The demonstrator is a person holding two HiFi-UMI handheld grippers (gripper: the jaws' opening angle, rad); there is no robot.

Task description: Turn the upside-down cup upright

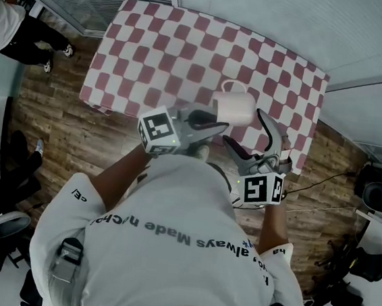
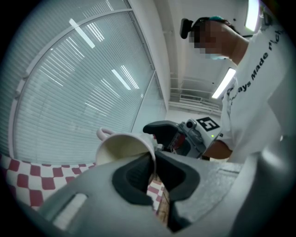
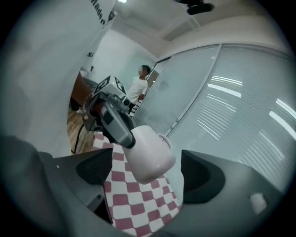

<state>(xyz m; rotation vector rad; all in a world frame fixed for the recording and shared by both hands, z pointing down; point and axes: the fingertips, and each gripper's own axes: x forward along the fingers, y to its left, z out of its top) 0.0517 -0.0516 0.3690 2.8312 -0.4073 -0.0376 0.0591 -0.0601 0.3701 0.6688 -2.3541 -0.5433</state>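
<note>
The left gripper point(image 1: 215, 125) has its jaws clamped on the rim of the cup point(image 1: 235, 107), holding it sideways above the desk point(image 1: 174, 52). The right gripper point(image 1: 246, 129) has its jaws apart, just beside the cup.

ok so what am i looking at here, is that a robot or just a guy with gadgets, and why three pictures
It is not a robot. A person holds a hand-held gripper in each hand, and each gripper has two fingers and a cube with square markers.

The top-down picture comes from a camera on the person's head. The other two come from cameras that ride on the grippers and look along their fingers.

Below is a table covered in red and white checks.

The left gripper is shut on the rim of a white cup. The cup is tipped on its side with its mouth toward that gripper.

The right gripper is open. The cup is in front of its fingers, and they are not touching it.
</note>
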